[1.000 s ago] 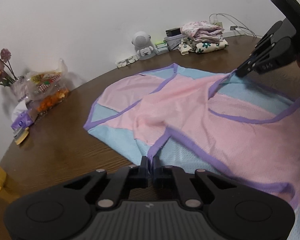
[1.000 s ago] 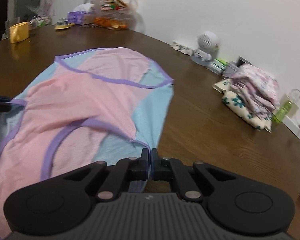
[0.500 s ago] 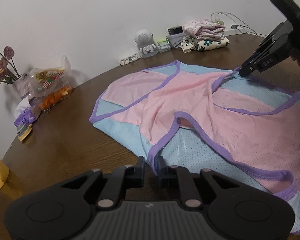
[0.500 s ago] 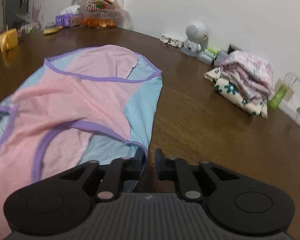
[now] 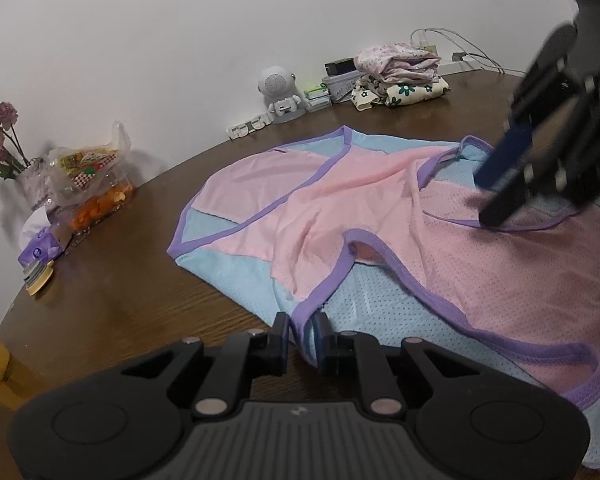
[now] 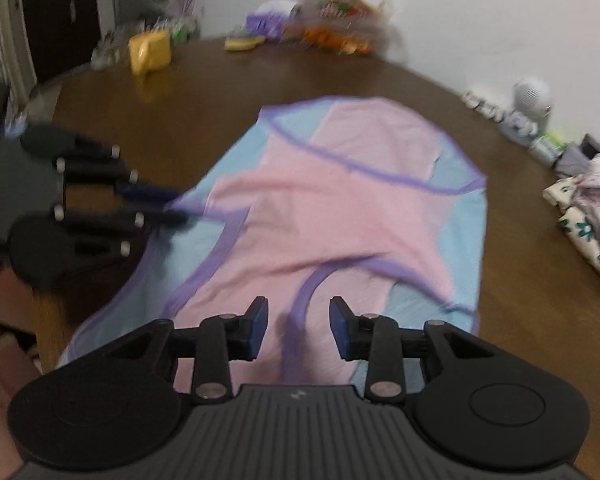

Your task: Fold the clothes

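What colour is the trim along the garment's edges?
Purple trim, clearest in the left wrist view.

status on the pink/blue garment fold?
Done: one fold, the pink-and-blue garment lies doubled on the table. In hand: nothing. The right claw has just been opening and hangs over the cloth; the left claw is barely parted around the purple hem. Left: further folds.

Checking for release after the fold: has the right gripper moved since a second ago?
Yes. The right gripper has come in over the pink garment, away from its edge by the stacked clothes; its jaws have just been opening, gripping nothing.
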A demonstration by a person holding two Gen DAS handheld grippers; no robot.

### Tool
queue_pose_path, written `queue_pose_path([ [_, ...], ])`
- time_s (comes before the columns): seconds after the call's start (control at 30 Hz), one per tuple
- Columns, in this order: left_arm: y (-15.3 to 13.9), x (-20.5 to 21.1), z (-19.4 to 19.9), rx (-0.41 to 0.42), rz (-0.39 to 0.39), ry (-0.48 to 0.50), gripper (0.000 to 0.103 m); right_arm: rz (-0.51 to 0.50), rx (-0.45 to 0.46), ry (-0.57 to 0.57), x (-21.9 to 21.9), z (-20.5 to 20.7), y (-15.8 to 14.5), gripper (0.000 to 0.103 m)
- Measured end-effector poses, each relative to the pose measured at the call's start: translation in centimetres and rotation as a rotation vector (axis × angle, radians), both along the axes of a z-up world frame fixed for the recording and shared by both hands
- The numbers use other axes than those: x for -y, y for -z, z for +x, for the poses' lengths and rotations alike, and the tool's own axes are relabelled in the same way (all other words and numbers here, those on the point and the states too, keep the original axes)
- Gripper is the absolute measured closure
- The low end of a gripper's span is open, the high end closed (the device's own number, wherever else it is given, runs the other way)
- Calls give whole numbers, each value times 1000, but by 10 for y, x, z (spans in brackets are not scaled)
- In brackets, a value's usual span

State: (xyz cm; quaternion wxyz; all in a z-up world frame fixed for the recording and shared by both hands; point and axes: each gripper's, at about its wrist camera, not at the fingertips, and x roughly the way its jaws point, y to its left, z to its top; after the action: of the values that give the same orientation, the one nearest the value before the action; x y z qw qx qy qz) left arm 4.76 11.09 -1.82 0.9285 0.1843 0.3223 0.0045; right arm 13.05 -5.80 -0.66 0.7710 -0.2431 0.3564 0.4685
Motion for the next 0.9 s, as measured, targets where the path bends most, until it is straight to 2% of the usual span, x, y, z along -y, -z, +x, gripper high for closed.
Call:
queue_pose_path([
  [0.03, 0, -1, 0, 2, -2, 1, 90, -18, -6, -6, -3, -2, 4, 71],
  [0.1, 1, -1, -1, 2, -4, 6, 90, -39, -22, -8, -5, -3, 10, 87],
  [0.17, 1, -1, -1, 0, 0, 9, 90, -75, -24, -7, -6, -5, 16, 94],
  [0.27, 3, -1, -2, 3, 8, 13, 90, -75, -34, 20, 0, -5, 17, 101],
  [0.67, 3, 0, -5, 6, 25, 20, 90, -43, -90, 159, 47, -9, 16, 101],
  [0.73, 1, 0, -6, 8, 25, 24, 90, -13, -98, 163, 51, -10, 11, 99],
  [0.8, 0, 0, -8, 14, 26, 31, 90, 20, -82, 173, 55, -11, 2, 93],
  [0.9, -1, 0, -9, 15, 26, 39, 90, 51, -70, 196, 62, -9, -4, 92],
])
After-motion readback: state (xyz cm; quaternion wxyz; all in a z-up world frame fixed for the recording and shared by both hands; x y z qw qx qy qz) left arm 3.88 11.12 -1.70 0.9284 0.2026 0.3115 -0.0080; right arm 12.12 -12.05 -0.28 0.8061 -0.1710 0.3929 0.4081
